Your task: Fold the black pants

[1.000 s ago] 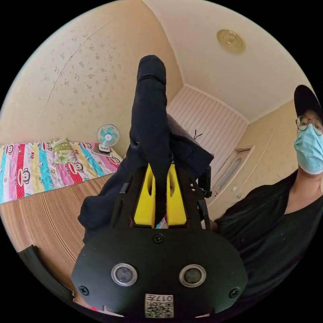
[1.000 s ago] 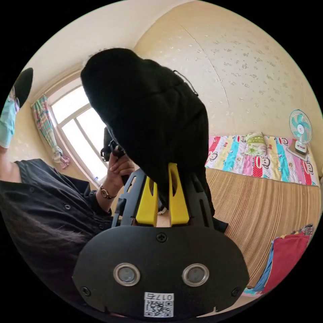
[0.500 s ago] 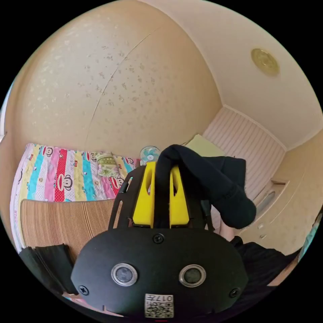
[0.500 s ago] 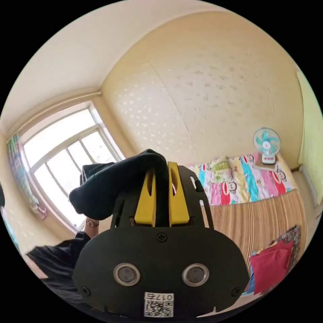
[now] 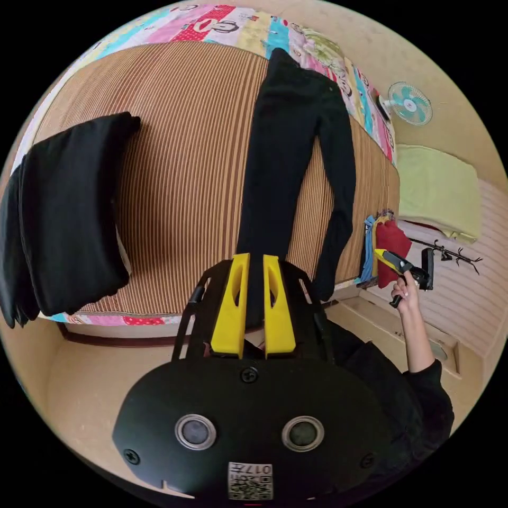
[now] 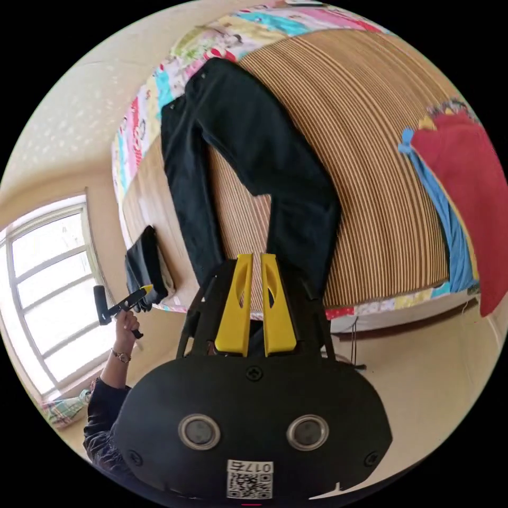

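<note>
Black pants point(image 5: 286, 159): matt, soft-looking cloth, w/ seams seen near the waist. The mat point(image 5: 185, 159) under them is seen as finely ribbed, woven-looking, tan, low sheen. Cartoon-print bedsheet point(image 5: 222, 26): smooth cloth, matt. Folded black garment point(image 5: 69, 211): dense matt fabric. Left gripper point(image 5: 253, 296) and right gripper point(image 6: 255, 296): yellow jaws read as smooth moulded plastic, slight gloss; housings matt black w/ screws. Red garment point(image 6: 465, 174): soft matt cloth.
</note>
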`<action>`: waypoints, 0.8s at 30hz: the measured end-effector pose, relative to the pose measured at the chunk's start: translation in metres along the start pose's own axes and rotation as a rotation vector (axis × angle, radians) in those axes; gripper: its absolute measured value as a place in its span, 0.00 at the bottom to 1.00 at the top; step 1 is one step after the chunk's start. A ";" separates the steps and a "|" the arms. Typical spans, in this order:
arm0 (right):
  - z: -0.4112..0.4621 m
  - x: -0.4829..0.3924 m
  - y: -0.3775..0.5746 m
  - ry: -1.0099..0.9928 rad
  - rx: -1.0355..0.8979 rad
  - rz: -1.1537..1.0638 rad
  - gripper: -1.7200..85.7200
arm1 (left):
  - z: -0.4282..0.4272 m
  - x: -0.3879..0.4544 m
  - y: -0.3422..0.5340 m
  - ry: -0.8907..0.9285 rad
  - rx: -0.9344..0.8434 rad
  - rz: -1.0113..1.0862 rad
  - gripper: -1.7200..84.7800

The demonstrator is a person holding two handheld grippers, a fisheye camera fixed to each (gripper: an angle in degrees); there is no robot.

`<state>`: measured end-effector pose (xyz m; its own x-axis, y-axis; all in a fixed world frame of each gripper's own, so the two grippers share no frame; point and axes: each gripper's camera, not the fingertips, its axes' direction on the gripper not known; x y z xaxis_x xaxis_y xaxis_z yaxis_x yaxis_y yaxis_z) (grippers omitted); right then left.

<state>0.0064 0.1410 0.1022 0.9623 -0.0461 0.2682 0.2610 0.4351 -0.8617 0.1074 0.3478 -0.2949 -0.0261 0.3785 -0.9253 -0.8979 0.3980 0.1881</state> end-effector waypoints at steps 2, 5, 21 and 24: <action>0.028 0.043 0.028 0.058 -0.094 0.040 0.05 | 0.023 -0.039 0.020 0.044 -0.070 -0.072 0.09; 0.035 0.078 0.053 0.142 -0.172 0.044 0.06 | 0.027 -0.068 0.028 0.027 -0.112 -0.081 0.10; -0.035 0.256 0.078 -0.060 -0.157 0.082 0.15 | 0.094 -0.110 0.049 -0.038 -0.324 -0.065 0.11; -0.006 0.284 0.091 -0.180 -0.283 0.084 0.13 | 0.086 -0.120 0.069 -0.024 -0.403 -0.093 0.10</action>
<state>0.3042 0.1624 0.0970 0.9587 0.1500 0.2415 0.2170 0.1627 -0.9625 0.0866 0.4020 -0.1427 0.0696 0.3775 -0.9234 -0.9962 0.0746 -0.0445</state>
